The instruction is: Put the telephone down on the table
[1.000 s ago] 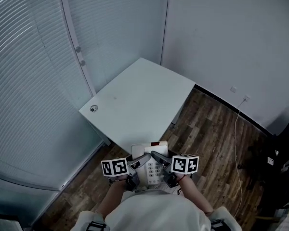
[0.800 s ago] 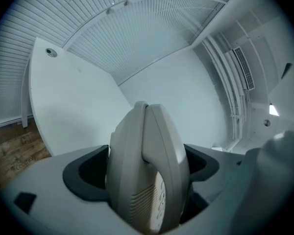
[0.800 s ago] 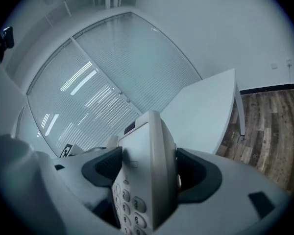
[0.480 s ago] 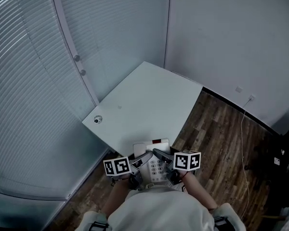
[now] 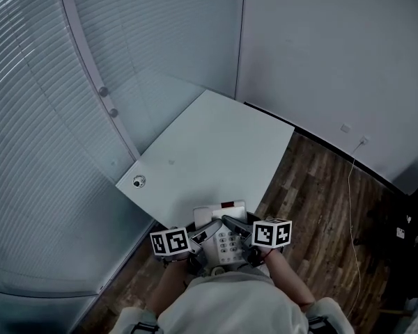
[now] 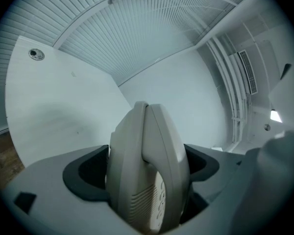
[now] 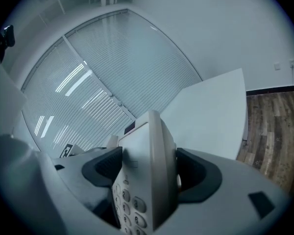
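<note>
White tabletop beside blinds, telephone at its near edge; left gripper and right gripper, fingers clamped on its sides

head view: you look steeply down from high above the table and wood floor | left gripper view: sits right up against the telephone, facing across the table to the blinds | right gripper view: equally close, facing blinds, table, wood floor | shared by all three: telephone, table, blinds
</note>
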{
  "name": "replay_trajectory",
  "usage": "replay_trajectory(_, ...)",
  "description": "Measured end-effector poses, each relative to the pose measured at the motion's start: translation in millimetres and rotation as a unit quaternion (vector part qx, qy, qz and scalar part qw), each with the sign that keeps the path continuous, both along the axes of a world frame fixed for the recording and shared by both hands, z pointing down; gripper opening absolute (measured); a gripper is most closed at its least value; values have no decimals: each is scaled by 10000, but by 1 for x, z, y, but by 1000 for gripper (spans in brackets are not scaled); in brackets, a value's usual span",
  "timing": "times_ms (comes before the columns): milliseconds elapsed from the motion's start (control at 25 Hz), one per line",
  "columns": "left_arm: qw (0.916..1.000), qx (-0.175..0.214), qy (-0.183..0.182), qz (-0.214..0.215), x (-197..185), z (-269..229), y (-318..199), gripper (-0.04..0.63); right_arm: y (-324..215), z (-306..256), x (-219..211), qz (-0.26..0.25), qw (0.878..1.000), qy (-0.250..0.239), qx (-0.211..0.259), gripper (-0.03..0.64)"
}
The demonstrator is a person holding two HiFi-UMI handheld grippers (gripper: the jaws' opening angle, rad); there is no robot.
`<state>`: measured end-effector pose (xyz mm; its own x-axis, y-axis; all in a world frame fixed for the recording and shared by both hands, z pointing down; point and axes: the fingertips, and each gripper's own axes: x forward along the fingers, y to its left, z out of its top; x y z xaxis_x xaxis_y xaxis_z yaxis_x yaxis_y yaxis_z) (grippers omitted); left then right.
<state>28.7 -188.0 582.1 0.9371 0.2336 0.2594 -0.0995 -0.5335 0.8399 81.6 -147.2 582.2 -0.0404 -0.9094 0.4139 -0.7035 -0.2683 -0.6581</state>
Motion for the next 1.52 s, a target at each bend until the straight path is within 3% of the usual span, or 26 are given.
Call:
replay_trajectory(280,9999,-23,-95,-141,12,-3,0,436,-2,-1,13,-144,9999,-85,-9,353)
replay_trajectory(640,9972,-53,-100,-744,47,6,-25,436,-34,8,52,-766,9970,-111,-33,353)
replay_trajectory(1200,9860,-136,-87,-1659,111,6,-83,436,-103,9,122,-1679,9857,-87,-136,353)
replay_trajectory(1520,9748,-169,-75,-2222,132,10,-109,436,-135,12,143,-2223,9747,-158,-181,353)
